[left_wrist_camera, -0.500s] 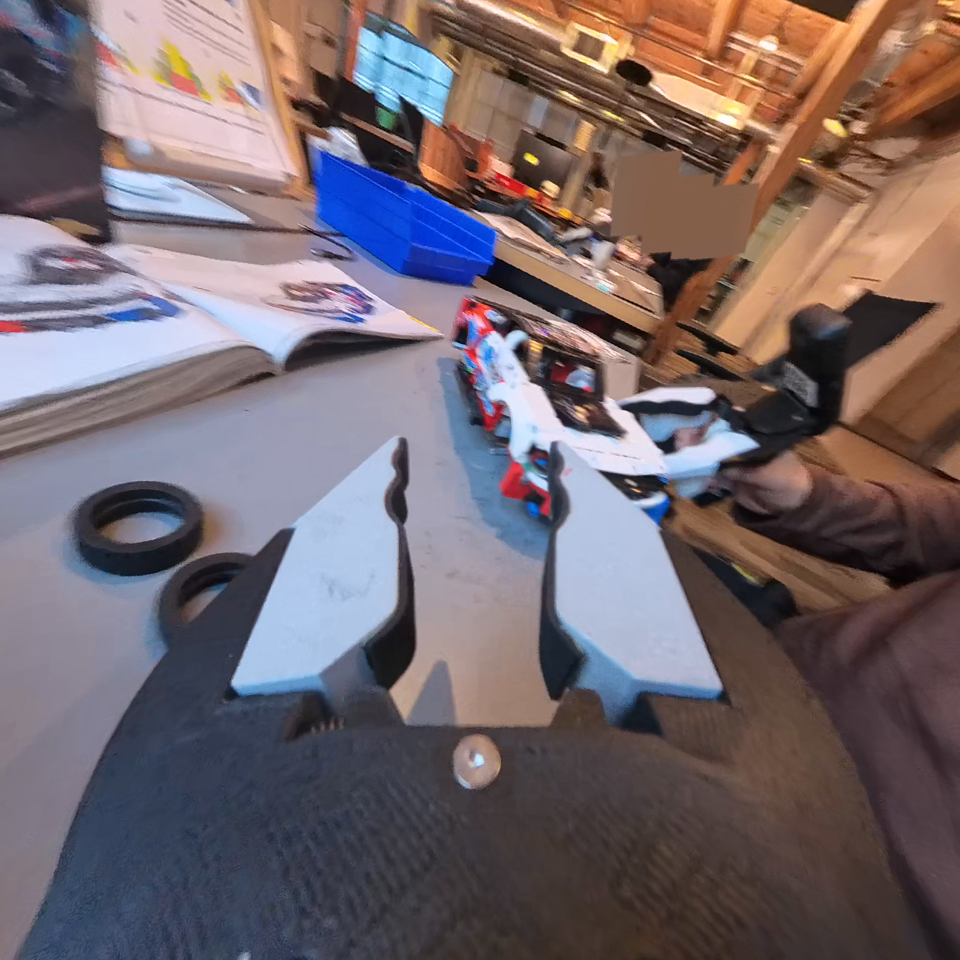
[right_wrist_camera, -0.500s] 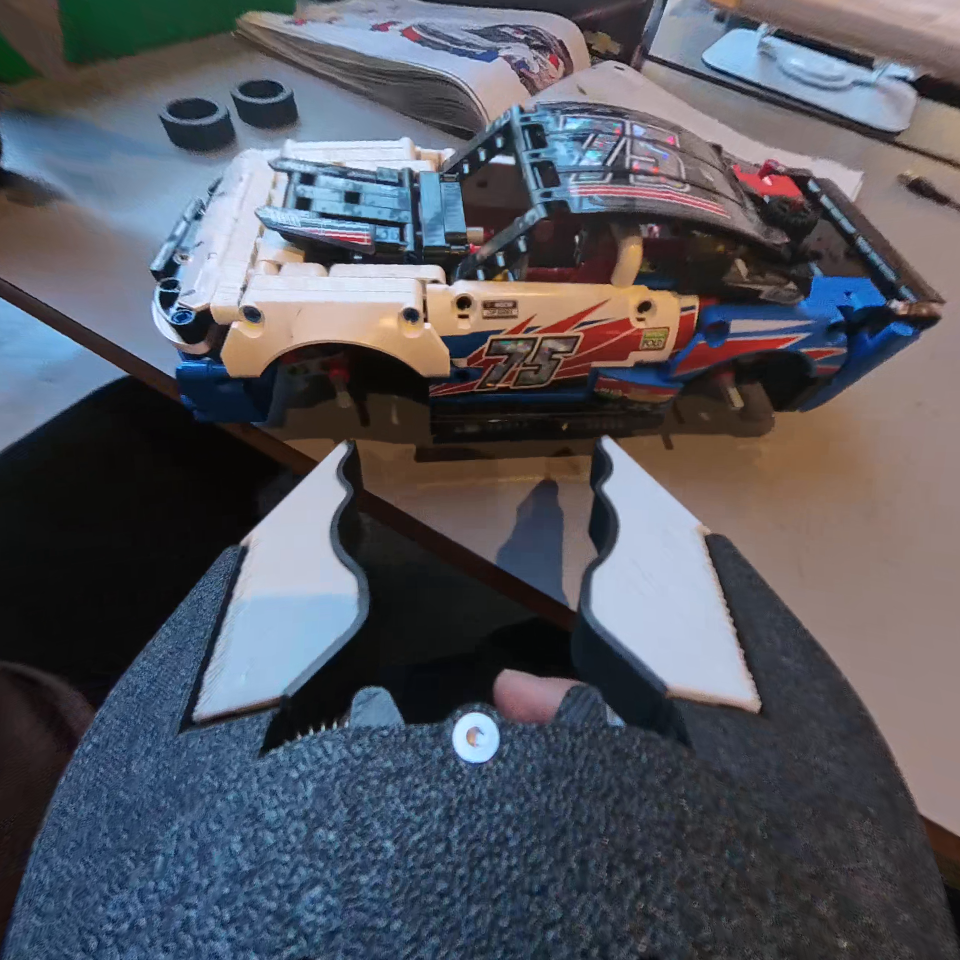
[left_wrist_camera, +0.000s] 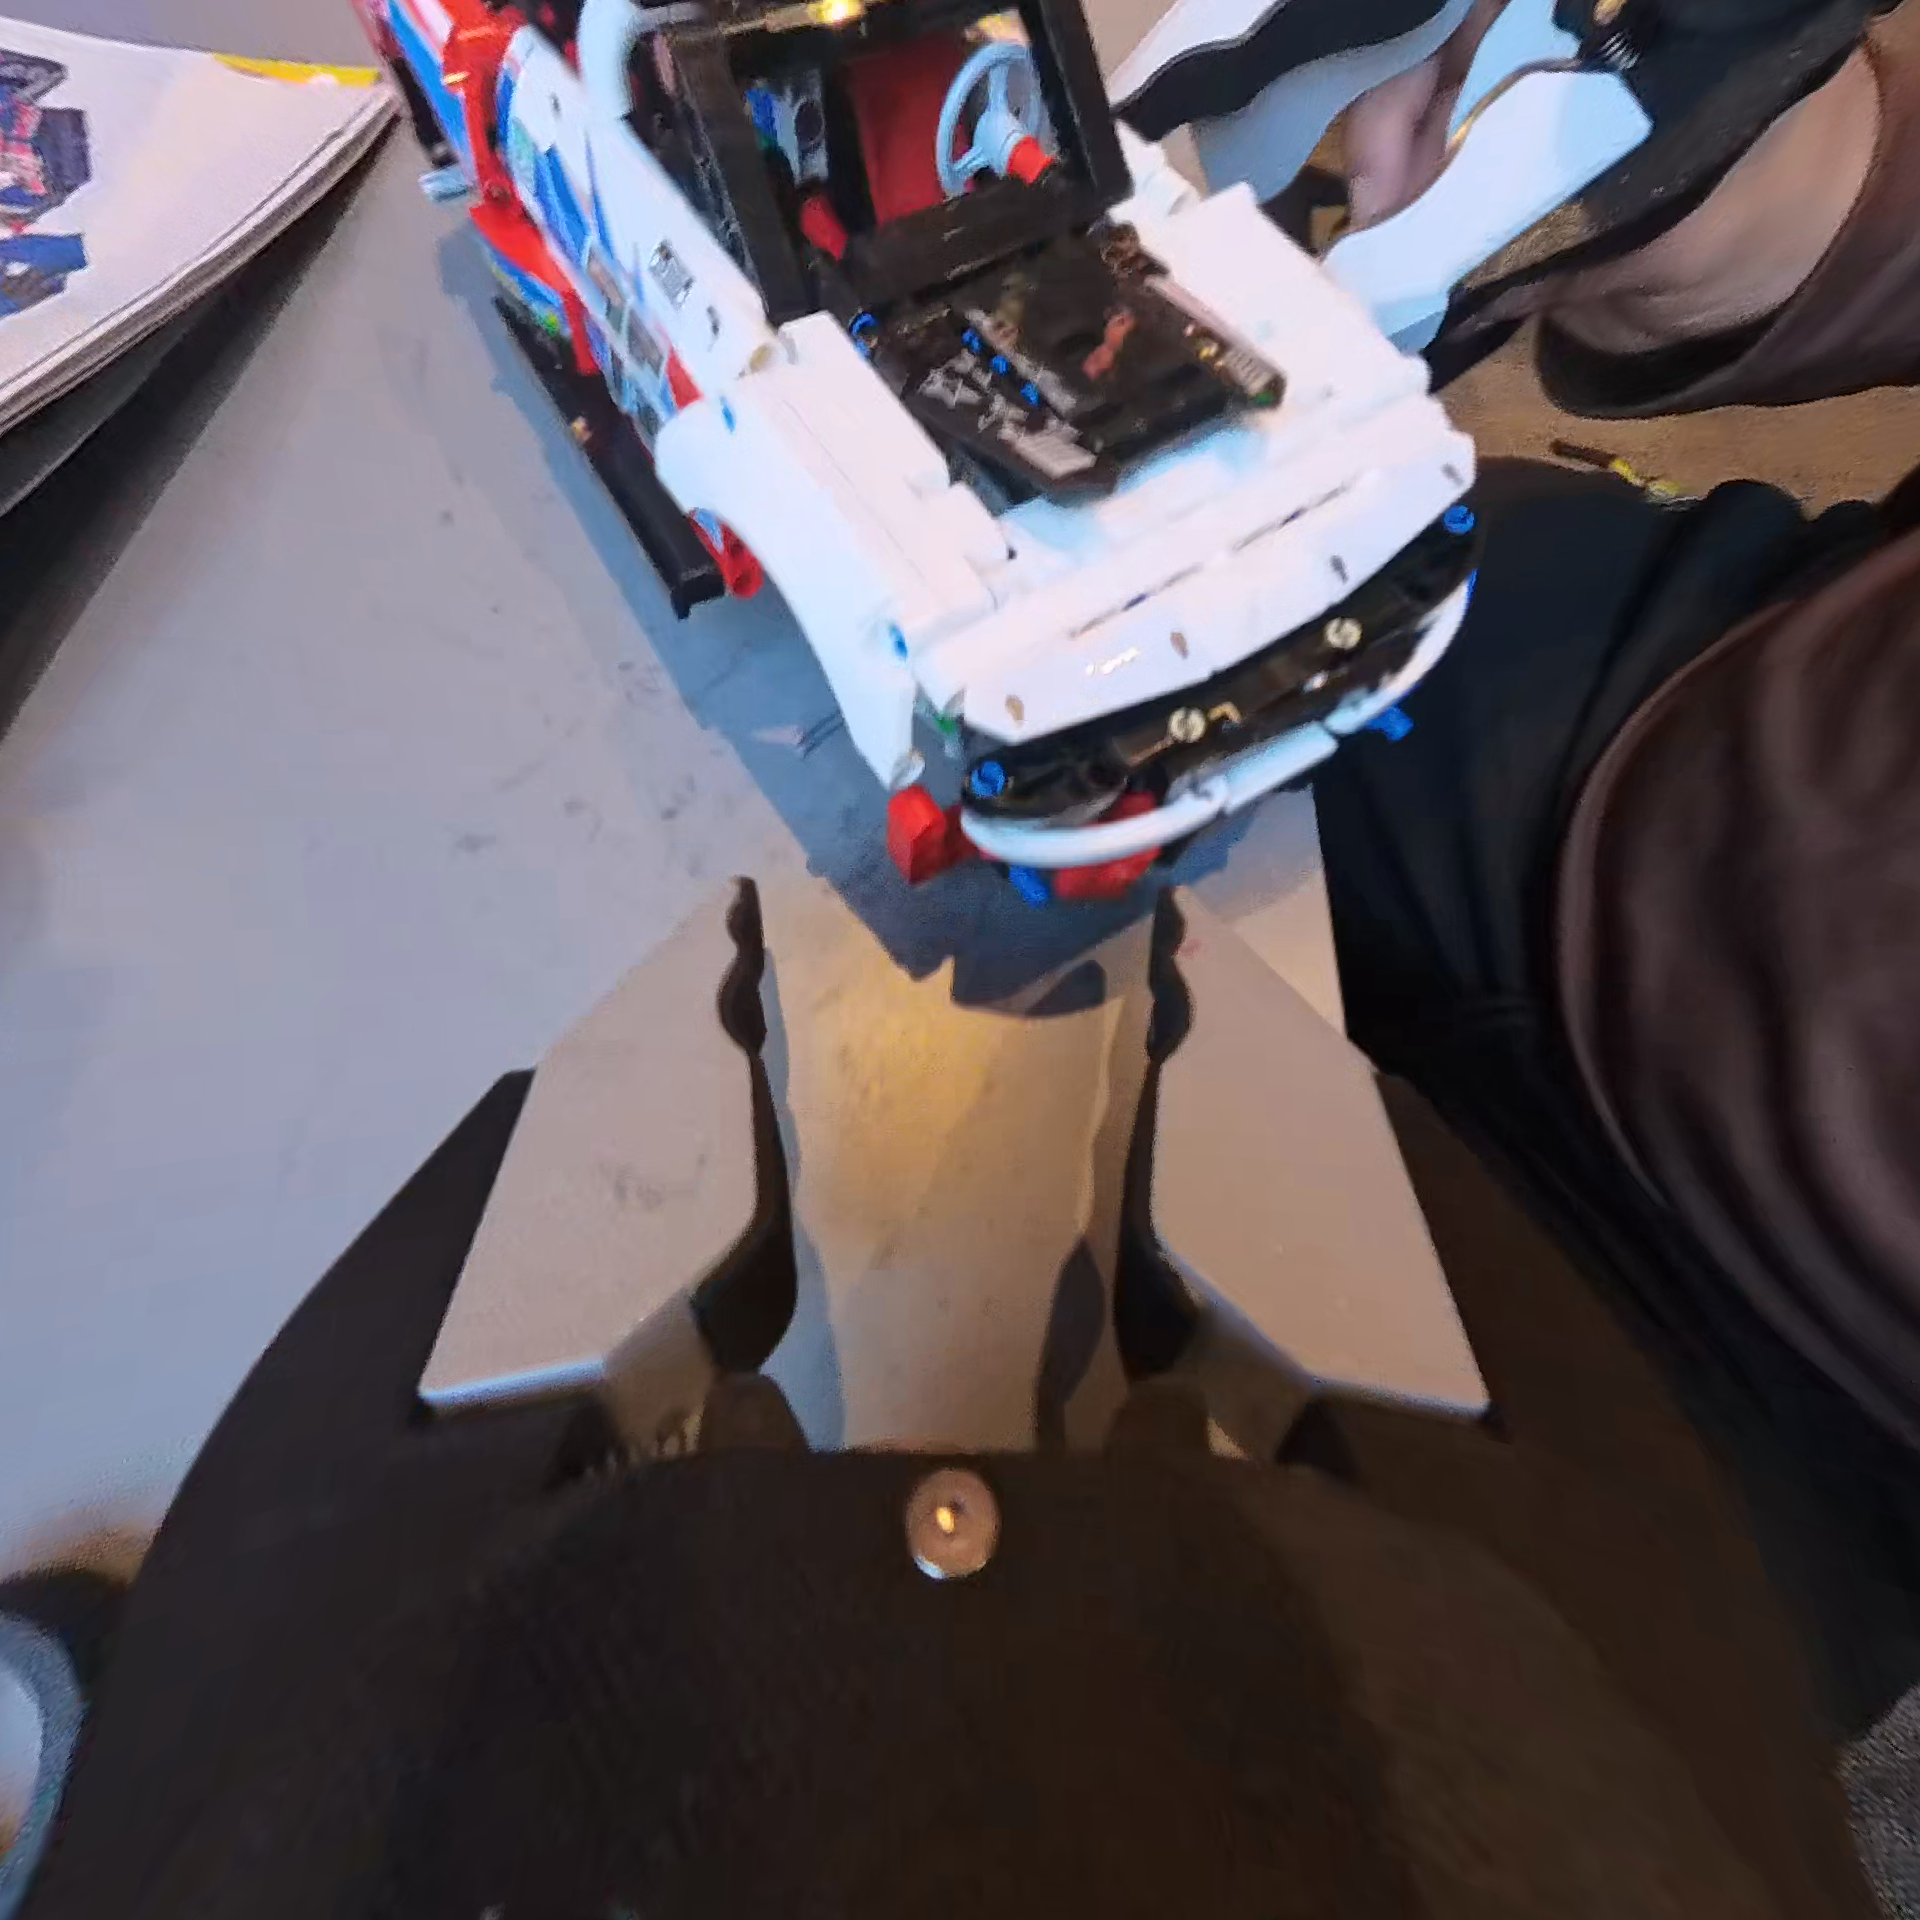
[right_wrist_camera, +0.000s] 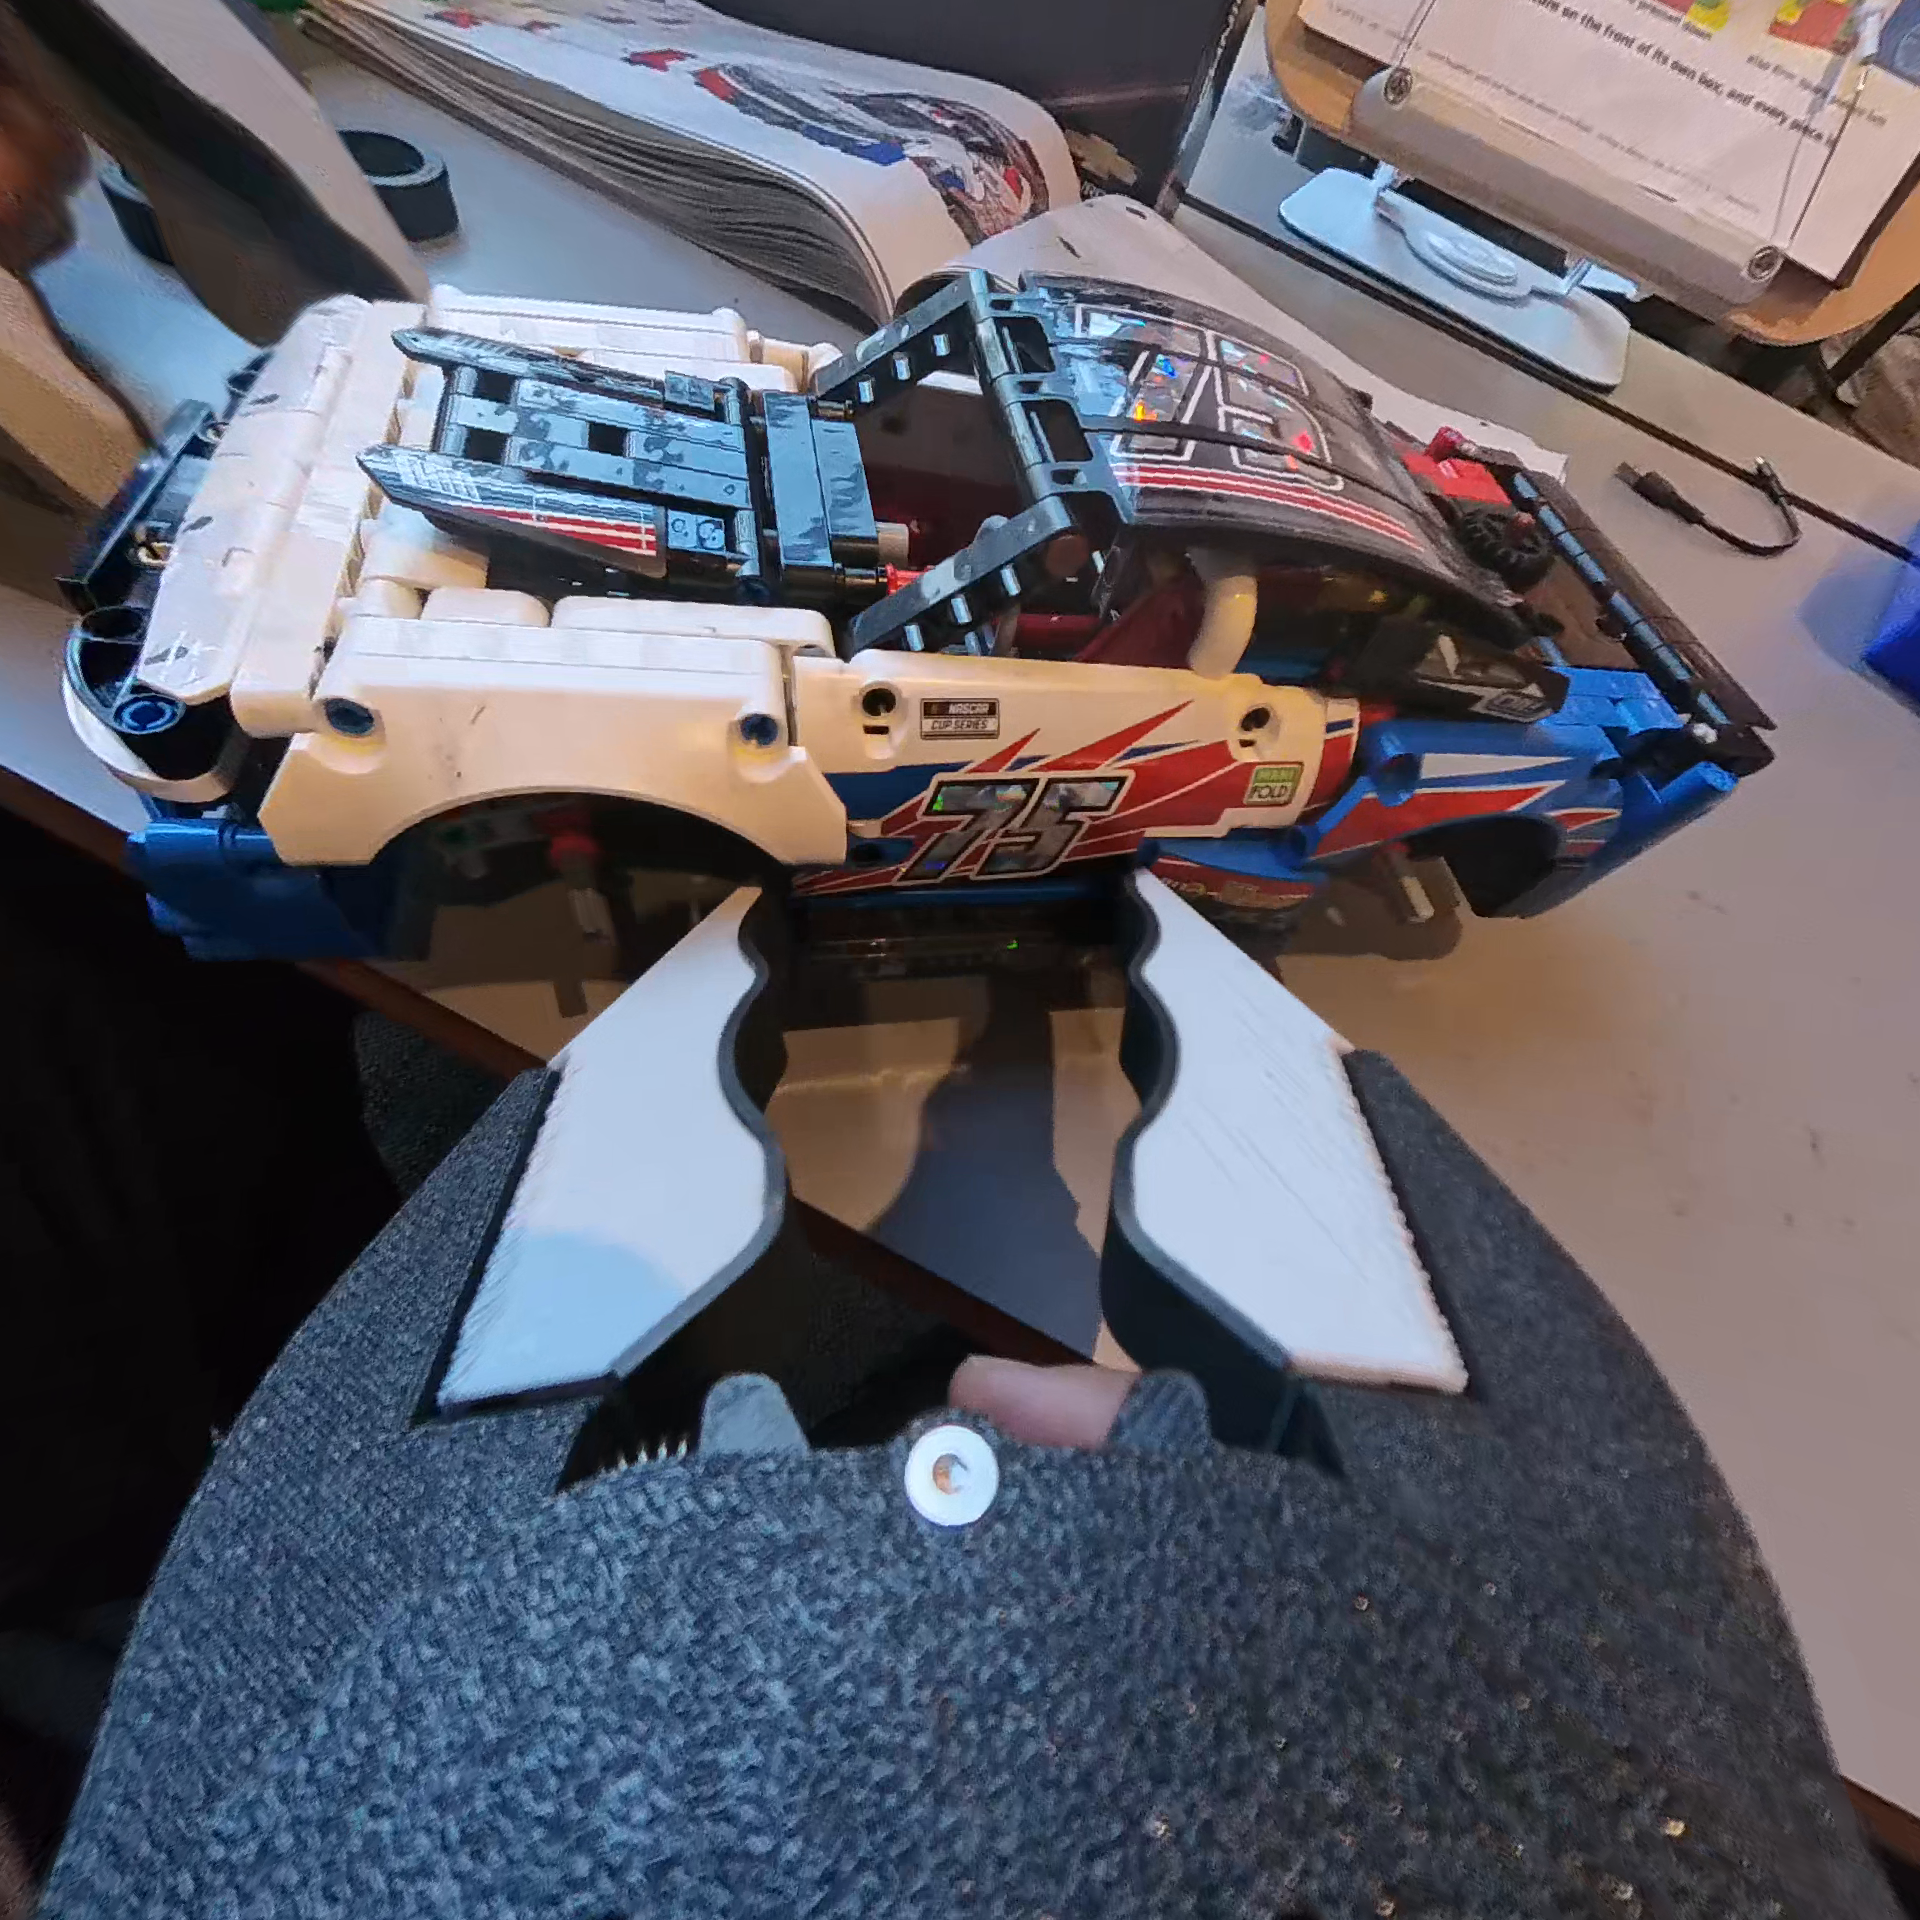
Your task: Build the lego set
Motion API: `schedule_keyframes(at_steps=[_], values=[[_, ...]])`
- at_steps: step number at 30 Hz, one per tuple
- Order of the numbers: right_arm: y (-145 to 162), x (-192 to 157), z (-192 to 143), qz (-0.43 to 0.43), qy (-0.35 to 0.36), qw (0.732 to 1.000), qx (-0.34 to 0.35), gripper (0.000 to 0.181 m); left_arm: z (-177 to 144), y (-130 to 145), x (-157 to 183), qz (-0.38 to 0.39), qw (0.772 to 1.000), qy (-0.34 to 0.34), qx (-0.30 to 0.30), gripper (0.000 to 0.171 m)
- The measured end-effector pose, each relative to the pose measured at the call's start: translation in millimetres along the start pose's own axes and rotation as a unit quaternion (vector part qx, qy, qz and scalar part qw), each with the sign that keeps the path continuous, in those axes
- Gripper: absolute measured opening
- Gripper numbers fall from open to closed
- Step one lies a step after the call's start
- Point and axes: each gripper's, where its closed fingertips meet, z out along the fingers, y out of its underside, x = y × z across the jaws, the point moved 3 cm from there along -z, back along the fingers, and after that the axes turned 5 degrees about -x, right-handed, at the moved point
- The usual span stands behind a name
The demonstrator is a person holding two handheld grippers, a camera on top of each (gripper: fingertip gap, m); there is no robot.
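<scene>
A lego race car (right_wrist_camera: 831, 665) — white, blue and red, with empty wheel arches — sits on a grey table (right_wrist_camera: 1558, 1143), its nose overhanging the table's near edge. The right gripper (right_wrist_camera: 945, 914) faces the car's side, jaws spread wide and empty, tips just short of the sill. The left gripper (left_wrist_camera: 951, 914) faces the car's white nose (left_wrist_camera: 1143, 623) from straight ahead, also spread and holding nothing, tips just short of the bumper.

The main risk, as I judge it, is the overhang: a push from either gripper could slide or tip the car off the edge. A hard squeeze on the body panels could pop pieces loose, and the raised black hood panel (right_wrist_camera: 582, 457) looks easy to knock.

Beyond the car lies an open instruction book (right_wrist_camera: 790, 135). A black tyre (right_wrist_camera: 400, 177) rests ahead and to the left of the right gripper, behind the car — the body blocks a straight reach to it. A cable (right_wrist_camera: 1714, 509) trails far right. A person's dark sleeve (left_wrist_camera: 1714, 935) crowds the left gripper's right side.
</scene>
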Motion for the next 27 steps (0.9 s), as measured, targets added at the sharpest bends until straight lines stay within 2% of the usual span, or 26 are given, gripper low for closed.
schedule_keyframes(at_steps=[3,6,8,16,18,22,25,27], values=[[0.3,1.5,0.3,0.001,0.001,1.000,0.003,0.064,9.9,-4.2,4.9,0.007,0.999,0.031,-0.017,0.067],[0.4,3.8,0.4,0.005,-0.007,1.000,0.005,0.063,10.4,-5.0,7.7,0.010,0.999,0.033,-0.014,0.062],[0.0,4.9,1.0,0.002,-0.009,1.000,0.006,0.064,11.1,-5.5,12.7,0.013,0.999,0.042,-0.013,0.052],[0.5,5.1,0.5,0.007,-0.017,1.000,0.011,0.065,21.4,-7.0,19.3,0.018,0.999,0.029,-0.031,0.069],[0.3,2.6,-2.9,0.007,-0.023,1.000,0.019,0.065,15.6,-6.5,18.4,0.010,0.999,0.030,-0.018,0.068],[0.9,4.2,-19.8,0.021,-0.057,0.997,0.044,0.067,-4.2,3.2,10.7,-0.038,0.999,-0.016,0.008,0.072],[2.3,32.1,-36.1,0.090,-0.102,0.989,0.060,0.066,-19.9,4.4,19.0,-0.086,0.994,-0.029,0.056,0.081],[2.7,57.2,-42.0,0.147,-0.147,0.976,0.061,0.076,-29.2,-1.5,24.4,-0.105,0.989,-0.025,0.103,0.079]])
